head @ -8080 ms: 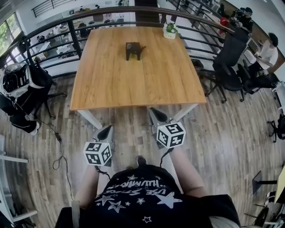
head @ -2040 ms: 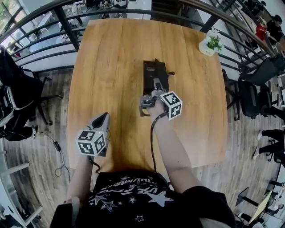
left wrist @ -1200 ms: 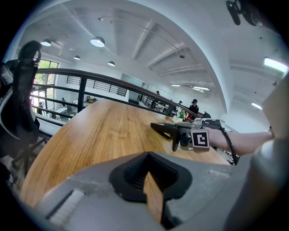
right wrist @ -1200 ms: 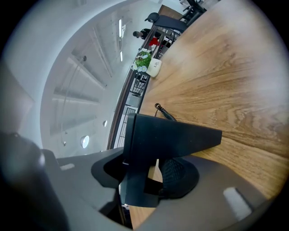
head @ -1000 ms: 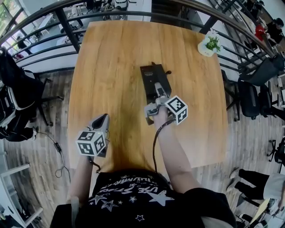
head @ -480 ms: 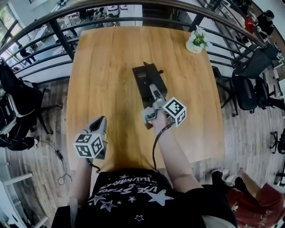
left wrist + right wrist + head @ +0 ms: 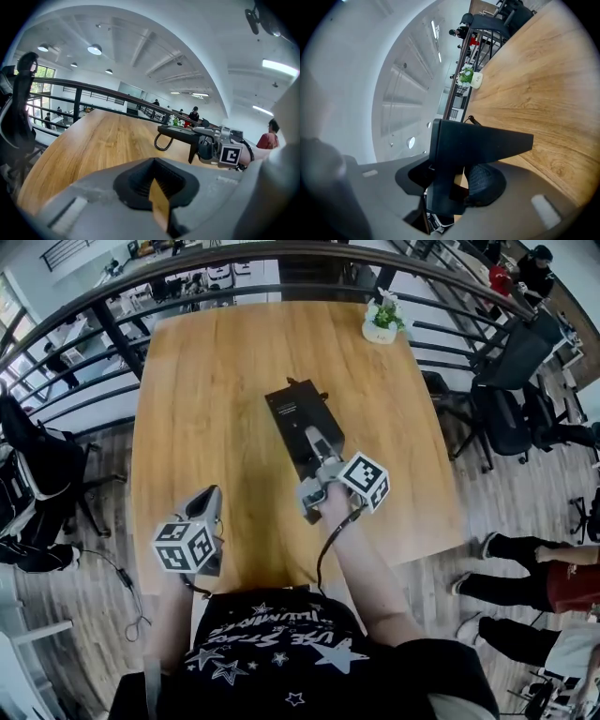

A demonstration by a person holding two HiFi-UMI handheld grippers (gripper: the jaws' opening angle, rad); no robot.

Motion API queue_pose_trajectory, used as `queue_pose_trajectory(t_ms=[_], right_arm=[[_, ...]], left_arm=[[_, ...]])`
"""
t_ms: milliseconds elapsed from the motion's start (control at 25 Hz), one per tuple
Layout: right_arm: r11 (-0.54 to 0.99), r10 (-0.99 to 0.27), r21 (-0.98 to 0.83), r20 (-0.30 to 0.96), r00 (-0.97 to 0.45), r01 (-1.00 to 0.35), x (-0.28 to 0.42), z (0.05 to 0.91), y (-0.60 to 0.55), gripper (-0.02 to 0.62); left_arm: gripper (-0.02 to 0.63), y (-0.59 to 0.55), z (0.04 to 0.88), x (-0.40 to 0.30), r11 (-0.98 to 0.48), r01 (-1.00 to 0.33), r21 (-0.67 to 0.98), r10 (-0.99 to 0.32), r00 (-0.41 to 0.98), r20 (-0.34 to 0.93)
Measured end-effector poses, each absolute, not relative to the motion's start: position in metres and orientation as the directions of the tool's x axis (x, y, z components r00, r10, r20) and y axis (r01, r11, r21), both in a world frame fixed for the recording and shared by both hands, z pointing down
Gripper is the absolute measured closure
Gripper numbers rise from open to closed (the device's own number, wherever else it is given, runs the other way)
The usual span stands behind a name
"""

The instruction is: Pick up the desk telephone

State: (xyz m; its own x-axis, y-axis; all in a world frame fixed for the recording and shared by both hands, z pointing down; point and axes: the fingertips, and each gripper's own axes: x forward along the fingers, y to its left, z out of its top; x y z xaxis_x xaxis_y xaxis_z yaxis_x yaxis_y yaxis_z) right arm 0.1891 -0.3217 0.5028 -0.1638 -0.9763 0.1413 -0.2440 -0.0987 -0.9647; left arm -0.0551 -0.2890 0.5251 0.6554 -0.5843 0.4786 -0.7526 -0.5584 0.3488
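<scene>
The black desk telephone hangs tilted above the wooden table, its near end between the jaws of my right gripper, which is shut on it. In the right gripper view the telephone's black body fills the space between the pads. Seen from the left gripper view, the telephone is clear of the tabletop, with its coiled cord hanging under it. My left gripper hovers over the table's near left part, shut and holding nothing.
A small potted plant stands at the table's far right corner. A dark railing runs around the far sides. Office chairs and seated people's legs are on the floor to the right.
The right gripper has risen with the telephone, which has come off the tabletop and swung slightly left. The left gripper has risen a little, still shut and empty.
</scene>
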Motion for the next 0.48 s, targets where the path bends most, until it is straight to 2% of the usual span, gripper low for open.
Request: queue_pose_trajectory(t_ms=[480], right_arm=[[-0.073, -0.963, -0.968, 0.132, -0.236, -0.240, 0.209, 0.501, -0.242, 0.408]], left_arm=[[0.604, -0.219, 0.520, -0.026, -0.531, -0.772, 0.348, -0.619, 0.635, 0.462]])
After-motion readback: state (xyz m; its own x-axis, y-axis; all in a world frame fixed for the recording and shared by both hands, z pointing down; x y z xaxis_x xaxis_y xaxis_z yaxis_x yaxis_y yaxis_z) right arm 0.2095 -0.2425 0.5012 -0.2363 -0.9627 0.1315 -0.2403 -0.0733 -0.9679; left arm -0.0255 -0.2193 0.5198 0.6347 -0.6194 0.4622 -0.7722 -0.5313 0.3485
